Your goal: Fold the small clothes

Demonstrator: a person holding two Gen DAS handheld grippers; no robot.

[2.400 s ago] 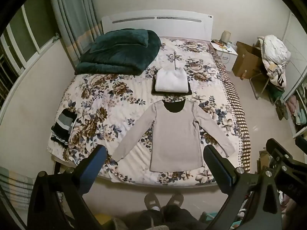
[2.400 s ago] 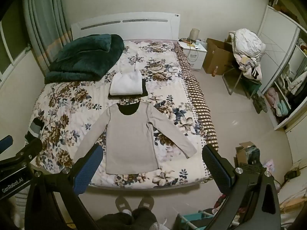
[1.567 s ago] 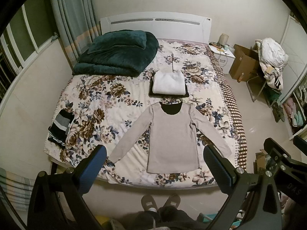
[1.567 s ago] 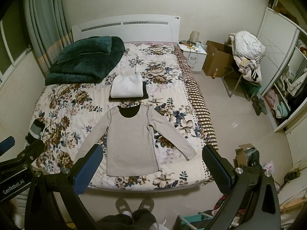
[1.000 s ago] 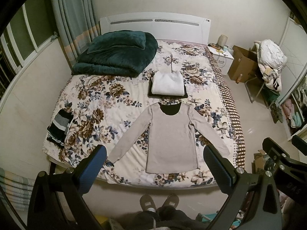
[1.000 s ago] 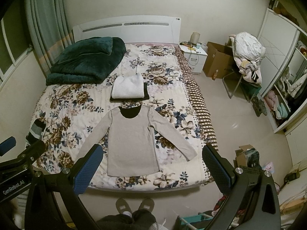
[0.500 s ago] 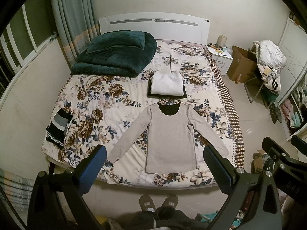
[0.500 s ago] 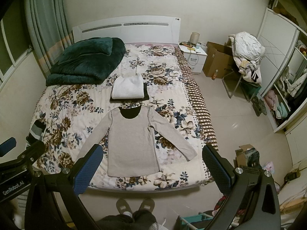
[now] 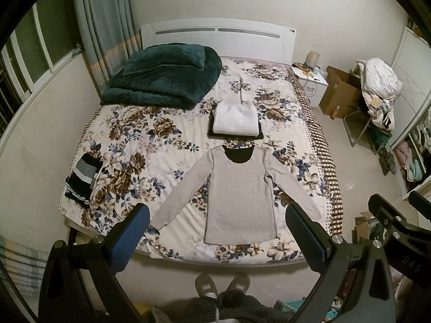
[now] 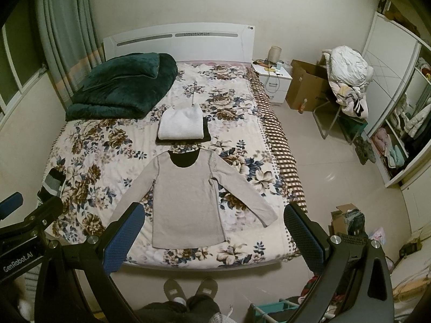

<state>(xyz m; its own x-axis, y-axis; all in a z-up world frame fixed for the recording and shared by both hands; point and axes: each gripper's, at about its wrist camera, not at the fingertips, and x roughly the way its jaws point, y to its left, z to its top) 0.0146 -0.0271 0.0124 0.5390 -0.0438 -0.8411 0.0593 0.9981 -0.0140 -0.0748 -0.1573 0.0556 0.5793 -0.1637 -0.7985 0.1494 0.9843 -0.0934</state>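
A grey long-sleeved shirt [image 9: 239, 196] lies flat on the floral bed [image 9: 140, 145], sleeves spread, neck toward the headboard; it also shows in the right wrist view [image 10: 186, 202]. Behind it sits a folded white garment [image 9: 234, 118] on a folded black one [image 10: 180, 125]. A striped dark garment [image 9: 82, 179] lies at the bed's left edge. My left gripper [image 9: 215, 215] is open and empty, held high over the foot of the bed. My right gripper [image 10: 214, 215] is open and empty beside it.
A folded dark green duvet [image 9: 164, 80] fills the bed's far left. A nightstand [image 10: 272, 78], a cardboard box [image 10: 307, 86] and a chair piled with clothes [image 10: 347, 72] stand to the right. Open wardrobe shelves [image 10: 398, 140] are at far right. The person's slippers [image 9: 222, 286] are at the bed's foot.
Both grippers have drifted slightly up and back, so the bed looks a little smaller and lower. Nothing on the bed has moved. Both grippers stay open.
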